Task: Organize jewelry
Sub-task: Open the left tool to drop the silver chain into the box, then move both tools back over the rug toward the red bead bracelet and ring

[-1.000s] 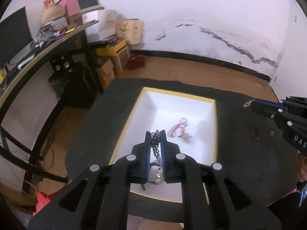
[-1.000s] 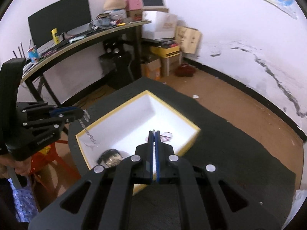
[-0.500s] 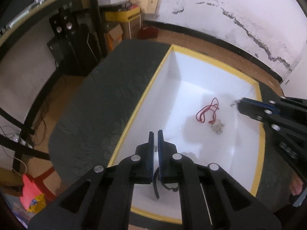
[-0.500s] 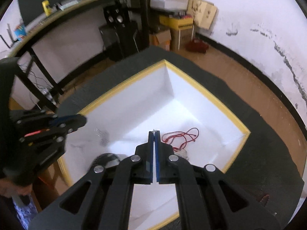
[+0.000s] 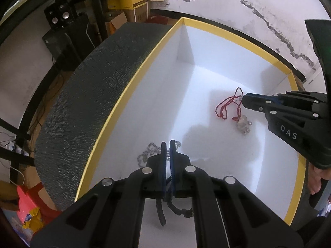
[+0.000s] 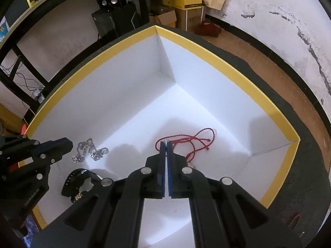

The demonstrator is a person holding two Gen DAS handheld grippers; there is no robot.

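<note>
A white box with a yellow rim (image 5: 115, 122) (image 6: 233, 76) sits on a dark mat. My left gripper (image 5: 168, 144) (image 6: 70, 144) is down inside it, shut on a silver chain (image 5: 149, 153) (image 6: 89, 153) whose slack lies heaped on the box floor. A black watch (image 6: 76, 184) (image 5: 161, 212) rests just below that gripper. My right gripper (image 6: 166, 143) (image 5: 243, 100) is shut with a small silvery piece (image 5: 238, 98) at its tips, right over a red cord (image 6: 194, 142) (image 5: 225, 107) that carries a pale pendant (image 5: 243, 124).
The dark mat (image 5: 86, 107) (image 6: 289, 186) surrounds the box, with a small red item (image 6: 294, 219) on it at the right. Beyond stand a desk, speakers (image 6: 107, 0), cardboard boxes (image 6: 186, 6) and wood floor. A person's hand (image 5: 314, 181) grips the right tool.
Both grippers have sunk from above the box down into it. The chain that hung from the left gripper now pools on the floor. The right tip has come down onto the red cord.
</note>
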